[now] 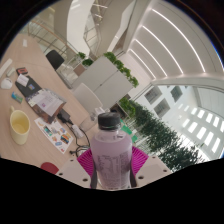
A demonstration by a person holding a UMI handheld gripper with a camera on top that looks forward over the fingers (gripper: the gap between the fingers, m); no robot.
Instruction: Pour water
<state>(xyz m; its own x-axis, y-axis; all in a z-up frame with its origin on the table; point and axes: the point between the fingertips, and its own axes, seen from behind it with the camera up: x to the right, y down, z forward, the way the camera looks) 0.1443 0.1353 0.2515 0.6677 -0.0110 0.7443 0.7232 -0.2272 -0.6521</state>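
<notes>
A clear plastic water bottle with a grey cap stands between my gripper's two fingers. Both pink pads press against its sides, so the gripper is shut on it. The bottle is lifted off the table and the whole view is tilted hard. A yellow cup stands on the white table far off to the left of the bottle. The bottle's lower part is hidden by the gripper body.
On the table near the cup lie papers, a box and a small red object. A white counter with green plants runs behind. More plants line a railing to the right.
</notes>
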